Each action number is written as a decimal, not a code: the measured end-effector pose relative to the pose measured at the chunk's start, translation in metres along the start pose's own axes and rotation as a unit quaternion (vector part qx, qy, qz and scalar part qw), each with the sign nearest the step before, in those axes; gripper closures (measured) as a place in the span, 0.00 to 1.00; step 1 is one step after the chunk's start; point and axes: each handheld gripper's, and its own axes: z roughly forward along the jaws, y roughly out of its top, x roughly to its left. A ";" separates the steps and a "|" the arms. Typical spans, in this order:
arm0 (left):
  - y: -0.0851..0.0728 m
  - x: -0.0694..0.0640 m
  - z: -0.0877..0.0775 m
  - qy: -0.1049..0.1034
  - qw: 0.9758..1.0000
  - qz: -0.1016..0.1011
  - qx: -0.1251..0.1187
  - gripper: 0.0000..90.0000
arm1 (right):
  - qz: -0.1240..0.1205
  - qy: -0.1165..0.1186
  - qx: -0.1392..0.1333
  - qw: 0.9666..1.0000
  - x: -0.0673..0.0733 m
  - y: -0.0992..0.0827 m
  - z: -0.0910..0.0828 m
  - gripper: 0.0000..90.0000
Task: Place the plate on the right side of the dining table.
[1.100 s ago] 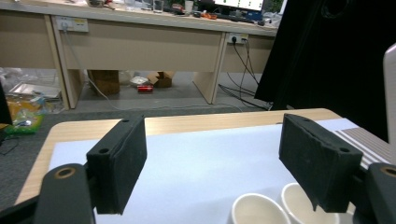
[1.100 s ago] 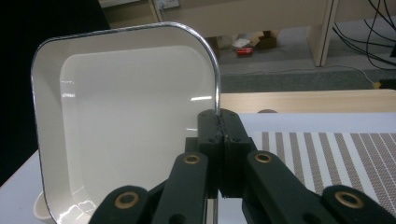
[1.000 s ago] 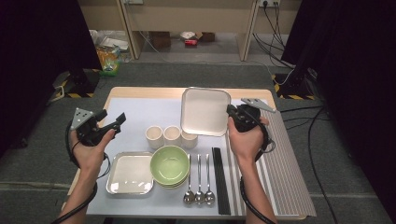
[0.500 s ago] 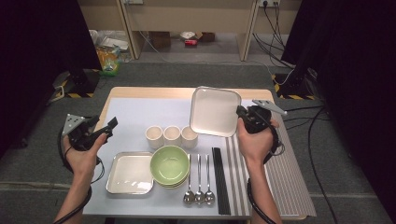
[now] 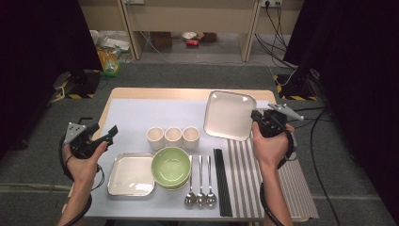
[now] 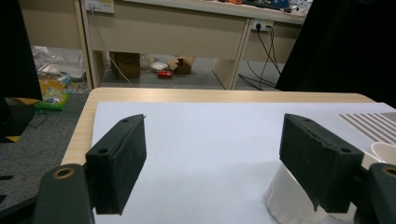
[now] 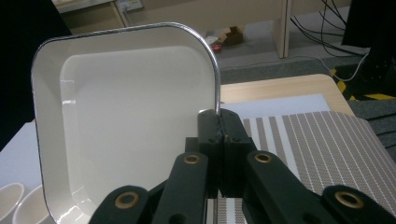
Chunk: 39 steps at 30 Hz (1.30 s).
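1. The right tool (image 5: 258, 118) has its jaws pinched tight on the rim of a square white tray (image 5: 229, 114), gripping it at the tray's right edge; in the right gripper view the two jaws meet on the metal-edged rim (image 7: 216, 100).
2. The tray (image 7: 126, 126) is lifted and tilted, its hollow side facing the camera, above the far right part of the worktop (image 5: 141, 94), over the edge of a striped mat (image 5: 263, 179).
3. The left tool (image 5: 106, 136) is held at the worktop's left edge, its jaws spread wide with nothing between them.
4. In the left gripper view a white cup (image 6: 289, 200) stands just behind the right-hand jaw, on the pale sheet covering the worktop.
5. Three white cups (image 5: 173, 136) stand in a row mid-worktop.
6. Nearer the person lie a second square tray (image 5: 129, 175), stacked green bowls (image 5: 171, 165), three spoons (image 5: 201, 181) and black chopsticks (image 5: 222, 181).
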 end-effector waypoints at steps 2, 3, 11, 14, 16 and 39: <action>-0.001 0.001 -0.001 -0.001 1.000 0.000 0.000 0.25 | -0.003 -0.001 -0.003 1.000 -0.005 -0.001 0.000 0.99; -0.001 0.001 -0.001 0.000 1.000 0.000 0.000 0.25 | -0.001 -0.006 0.000 1.000 -0.009 -0.002 -0.001 0.99; -0.006 0.005 -0.004 0.005 1.000 -0.003 0.004 0.25 | 0.010 -0.021 0.006 1.000 -0.024 -0.006 -0.005 0.99; -0.007 0.006 -0.004 0.006 1.000 -0.004 0.004 0.25 | 0.012 -0.025 0.006 1.000 -0.031 -0.008 -0.007 0.99; -0.008 0.007 -0.005 0.008 1.000 -0.004 0.006 0.25 | 0.011 -0.029 0.006 1.000 -0.034 -0.009 -0.007 0.99; -0.013 0.010 -0.006 0.012 1.000 -0.015 0.004 0.25 | 0.029 -0.067 0.048 0.996 -0.071 -0.030 -0.005 0.99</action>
